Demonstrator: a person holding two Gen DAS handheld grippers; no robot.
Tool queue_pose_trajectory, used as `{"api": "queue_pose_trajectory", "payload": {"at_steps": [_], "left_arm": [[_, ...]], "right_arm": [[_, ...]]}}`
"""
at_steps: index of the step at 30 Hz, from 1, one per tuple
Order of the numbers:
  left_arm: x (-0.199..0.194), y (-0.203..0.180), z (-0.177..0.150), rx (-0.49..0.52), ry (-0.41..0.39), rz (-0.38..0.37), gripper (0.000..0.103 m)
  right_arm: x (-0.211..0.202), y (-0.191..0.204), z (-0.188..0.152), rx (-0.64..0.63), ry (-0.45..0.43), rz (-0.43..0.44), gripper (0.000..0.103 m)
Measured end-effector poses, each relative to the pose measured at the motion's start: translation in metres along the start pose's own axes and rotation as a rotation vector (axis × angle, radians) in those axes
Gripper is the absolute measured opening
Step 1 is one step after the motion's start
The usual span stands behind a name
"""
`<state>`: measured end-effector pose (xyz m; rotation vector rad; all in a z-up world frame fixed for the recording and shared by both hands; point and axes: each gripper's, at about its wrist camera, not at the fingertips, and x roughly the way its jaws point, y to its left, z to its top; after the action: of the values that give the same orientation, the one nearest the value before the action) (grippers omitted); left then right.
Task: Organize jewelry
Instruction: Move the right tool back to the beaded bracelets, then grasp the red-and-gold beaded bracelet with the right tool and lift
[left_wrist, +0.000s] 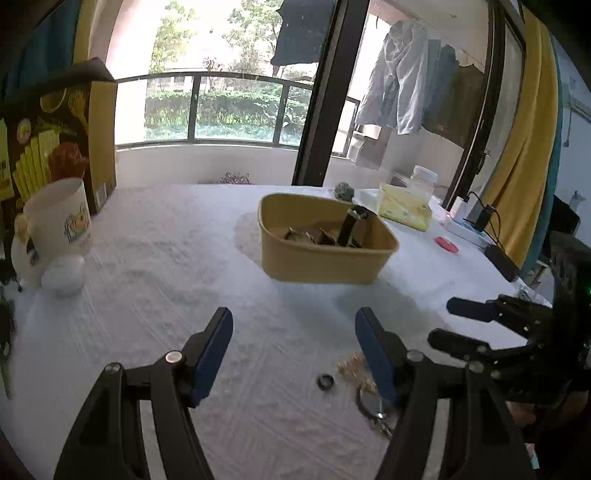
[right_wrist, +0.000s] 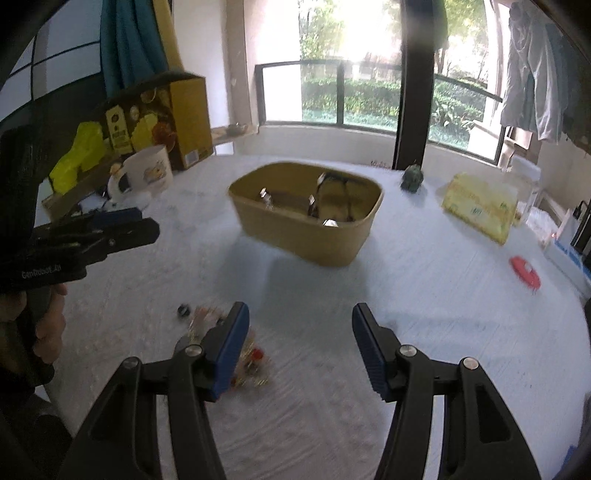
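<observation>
— Left camera? 
— Left gripper gapes, holding nothing; ring and chain lie by its right finger. 
— Right camera? 
— Right gripper half open, empty; jewelry by 1 finger, bin beyond.

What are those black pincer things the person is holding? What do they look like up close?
Each is a hand-held tool of matte black plastic. The left gripper and right gripper both have two angular black fingers with silver pivot screws and flat blue ribbed pads. The left one's body carries small white lettering, and a green light glows on the right one.
</observation>
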<state>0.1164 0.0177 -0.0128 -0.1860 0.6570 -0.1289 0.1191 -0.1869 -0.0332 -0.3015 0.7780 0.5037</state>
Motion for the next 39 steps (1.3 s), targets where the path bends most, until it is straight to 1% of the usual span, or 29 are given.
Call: {"api": "queue_pose_trajectory", "payload": {"at_steps": [5,9,12,16,20,24,26,28,30,31,32,34,39], "left_arm": [[-0.005,0.003,-0.011,-0.022,0.012,-0.009,0.069],[-0.008,0.009,-0.020,-0.043,0.026,-0.002,0.069],[-0.010,0.013,-0.026,-0.057,0.032,0.000,0.069],[-0.012,0.016,-0.033,-0.064,0.044,0.004,0.069],[-0.016,0.018,-0.038,-0.067,0.051,0.010,0.069],[-0.017,0.020,-0.040,-0.073,0.063,0.013,0.069],[-0.017,0.020,-0.041,-0.077,0.067,0.013,0.069],[-0.017,0.019,-0.041,-0.075,0.066,0.013,0.069],[-0.017,0.016,-0.040,-0.068,0.066,0.014,0.069],[-0.017,0.015,-0.040,-0.065,0.066,0.014,0.069],[-0.017,0.014,-0.040,-0.062,0.067,0.015,0.069],[-0.015,0.010,-0.039,-0.051,0.073,0.016,0.069],[-0.009,-0.002,-0.037,-0.023,0.099,0.010,0.069]], "right_arm": [[-0.001,0.010,-0.017,-0.011,0.035,0.009,0.056],[-0.002,0.016,-0.026,-0.021,0.067,0.015,0.056],[-0.007,0.026,-0.029,-0.040,0.074,0.041,0.056],[-0.006,0.045,-0.034,-0.046,0.093,0.114,0.056],[0.006,0.057,-0.042,-0.042,0.132,0.106,0.056],[0.010,0.061,-0.042,-0.046,0.135,0.109,0.055],[0.011,0.060,-0.042,-0.042,0.135,0.110,0.047],[0.012,0.058,-0.041,-0.043,0.136,0.095,0.029],[0.012,0.055,-0.042,-0.047,0.133,0.088,0.020],[0.011,0.055,-0.042,-0.055,0.128,0.089,0.012],[0.009,0.056,-0.043,-0.072,0.122,0.085,0.010],[0.007,0.057,-0.044,-0.091,0.108,0.077,0.009],[-0.012,0.045,-0.036,-0.053,0.031,0.068,0.009]]}}
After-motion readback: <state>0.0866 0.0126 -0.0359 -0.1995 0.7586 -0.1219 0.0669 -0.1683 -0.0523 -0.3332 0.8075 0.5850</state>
